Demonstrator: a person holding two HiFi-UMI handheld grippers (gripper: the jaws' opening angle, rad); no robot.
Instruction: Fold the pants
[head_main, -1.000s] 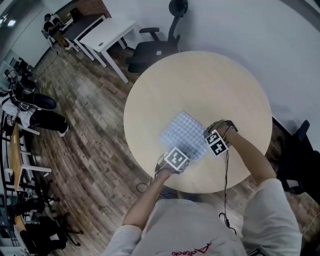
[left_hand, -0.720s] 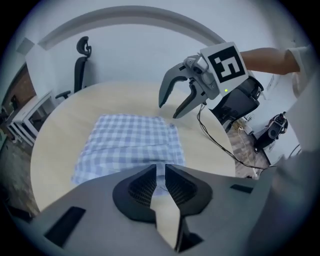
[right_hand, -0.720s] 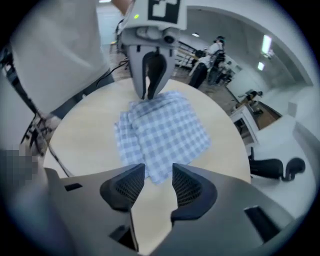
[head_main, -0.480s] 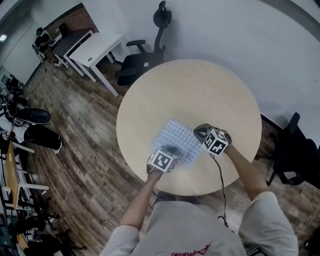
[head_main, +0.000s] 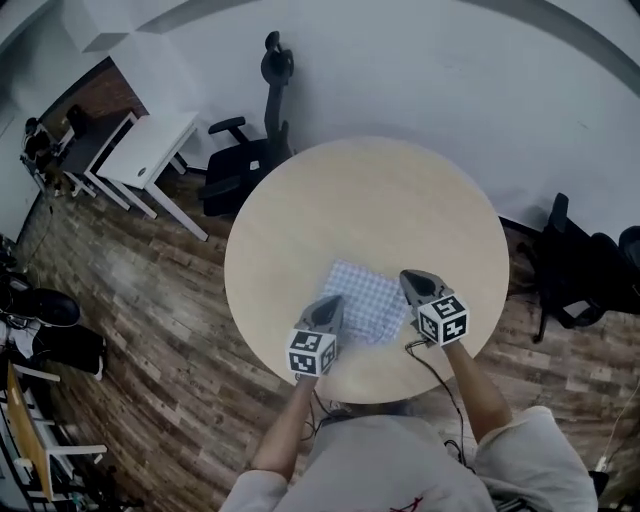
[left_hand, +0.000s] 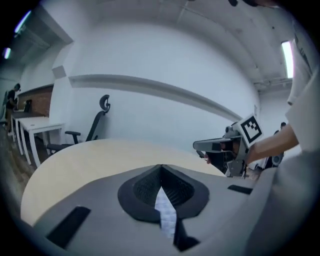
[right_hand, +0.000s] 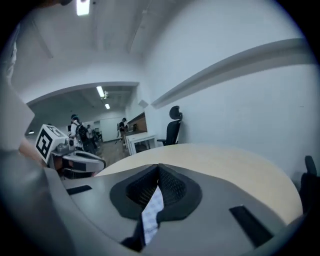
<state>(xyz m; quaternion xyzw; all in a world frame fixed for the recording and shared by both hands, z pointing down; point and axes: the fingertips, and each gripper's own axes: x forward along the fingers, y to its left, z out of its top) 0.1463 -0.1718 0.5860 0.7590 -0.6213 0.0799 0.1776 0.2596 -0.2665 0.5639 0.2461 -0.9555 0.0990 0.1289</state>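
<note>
A round wooden table (head_main: 380, 200) stands on a plank floor beside a white wall. The pants (head_main: 366, 296), a pale checked cloth, sit toward the table's near edge, just in front of me. My left gripper (head_main: 331, 304) and right gripper (head_main: 406, 275) are each clamped tight on a pinch of that cloth, one at either side, held off the tabletop. I judge that is so the edge comes up evenly for a fold. The bundle looks almost square. Its gripped edge runs along the table's near rim, and I cannot tell a clear long axis.
</note>
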